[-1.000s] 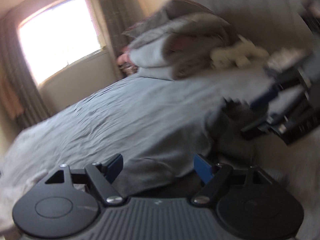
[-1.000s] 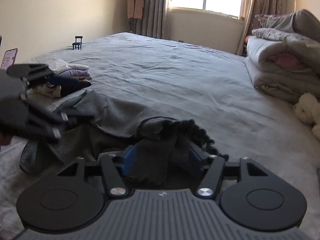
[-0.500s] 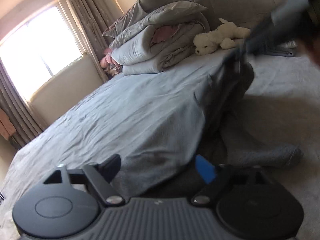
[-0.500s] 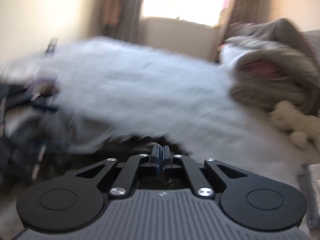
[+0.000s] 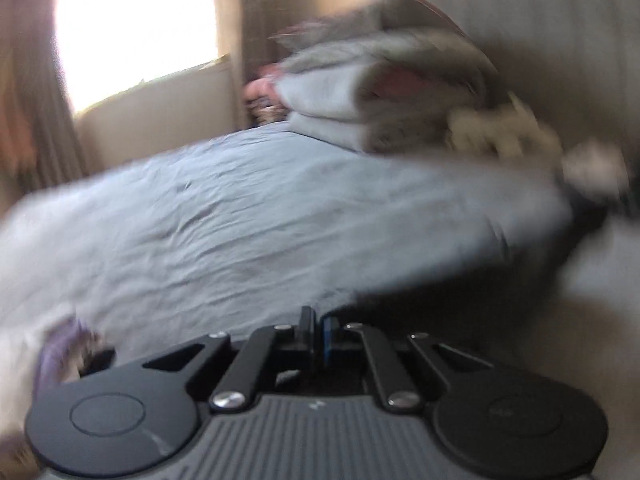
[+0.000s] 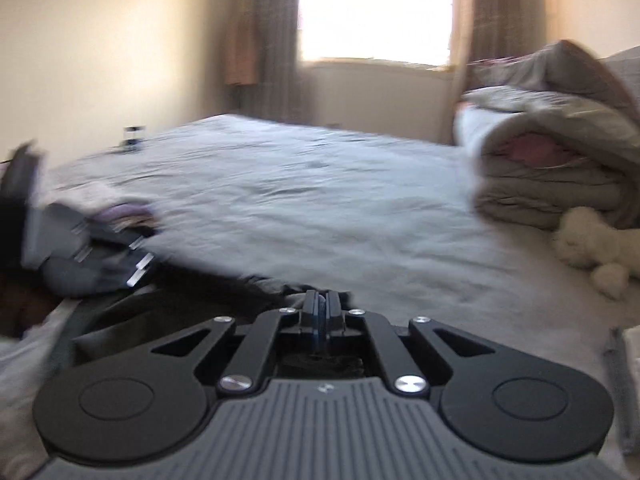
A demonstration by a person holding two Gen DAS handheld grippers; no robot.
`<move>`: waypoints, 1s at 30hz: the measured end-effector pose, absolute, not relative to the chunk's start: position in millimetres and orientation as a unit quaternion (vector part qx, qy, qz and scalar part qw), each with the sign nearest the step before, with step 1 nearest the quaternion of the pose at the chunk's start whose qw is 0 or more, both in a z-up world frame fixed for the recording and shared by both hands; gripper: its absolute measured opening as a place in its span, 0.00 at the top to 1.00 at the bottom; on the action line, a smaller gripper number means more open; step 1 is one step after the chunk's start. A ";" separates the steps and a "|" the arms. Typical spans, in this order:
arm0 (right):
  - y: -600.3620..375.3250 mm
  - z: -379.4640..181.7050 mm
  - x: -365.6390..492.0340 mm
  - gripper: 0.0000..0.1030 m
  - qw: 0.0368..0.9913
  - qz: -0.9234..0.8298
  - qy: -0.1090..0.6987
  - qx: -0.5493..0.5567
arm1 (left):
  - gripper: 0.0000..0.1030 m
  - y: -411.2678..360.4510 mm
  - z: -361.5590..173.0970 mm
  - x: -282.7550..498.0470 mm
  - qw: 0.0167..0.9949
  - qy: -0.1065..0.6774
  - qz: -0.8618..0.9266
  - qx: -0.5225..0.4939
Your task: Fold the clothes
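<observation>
A dark grey garment [image 6: 224, 296] lies stretched across the near part of the grey bed. My right gripper [image 6: 320, 312] is shut on one edge of it, with dark cloth bunched at the jaws. My left gripper [image 5: 318, 330] is shut on the garment's other end [image 5: 460, 276], which runs off to the right as a dark band. The left gripper also shows in the right wrist view [image 6: 80, 248], blurred, at the left. Both views are blurred by motion.
The grey bed sheet [image 6: 320, 200] fills the middle. A stack of folded duvets [image 6: 560, 160] and a white plush toy [image 6: 592, 244] sit at the headboard side. A small pile of folded clothes [image 6: 116, 208] lies at the left. A bright window [image 6: 376, 8] is behind.
My left gripper has closed on the garment; it was open half a second ago. My right gripper closed earlier and stays shut. Both grippers are moving and the cloth is drawn out between them.
</observation>
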State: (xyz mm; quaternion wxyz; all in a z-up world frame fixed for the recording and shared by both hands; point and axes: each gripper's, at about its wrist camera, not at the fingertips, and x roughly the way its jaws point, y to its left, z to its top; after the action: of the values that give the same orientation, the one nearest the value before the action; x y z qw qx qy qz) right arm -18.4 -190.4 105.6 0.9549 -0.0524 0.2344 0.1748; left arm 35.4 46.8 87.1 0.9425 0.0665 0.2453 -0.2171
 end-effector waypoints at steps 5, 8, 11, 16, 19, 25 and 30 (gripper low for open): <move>-157.9 93.6 -41.0 0.97 0.876 0.389 0.271 -0.086 | 0.96 78.9 101.1 42.5 0.951 0.232 -0.193 -0.060; -142.3 88.2 -49.8 0.92 0.865 0.410 0.259 -0.131 | 0.96 94.9 114.2 37.1 0.951 0.199 -0.201 -0.124; -140.5 86.2 -46.2 0.78 0.886 0.366 0.245 -0.144 | 0.97 107.9 128.6 22.9 0.949 0.154 -0.224 -0.163; -164.4 87.4 -21.1 0.52 0.938 0.239 0.228 -0.105 | 0.96 117.4 141.7 9.6 0.947 0.110 -0.242 -0.181; -154.4 76.5 -25.2 0.35 0.929 0.247 0.229 -0.150 | 0.97 120.5 142.3 8.8 0.945 0.106 -0.242 -0.192; -120.2 41.1 -42.5 0.26 0.889 0.282 0.218 -0.287 | 0.97 129.8 149.3 5.0 0.945 0.088 -0.233 -0.211; -134.1 55.2 -19.6 0.96 0.933 0.213 0.216 -0.195 | 0.97 130.5 156.2 -9.8 0.954 0.076 -0.222 -0.189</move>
State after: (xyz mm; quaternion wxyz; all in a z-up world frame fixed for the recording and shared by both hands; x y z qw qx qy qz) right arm -19.6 -134.1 55.2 0.9329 -0.1947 0.2157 0.2126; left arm -9.8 130.5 156.2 0.9536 -0.1892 0.0760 -0.2217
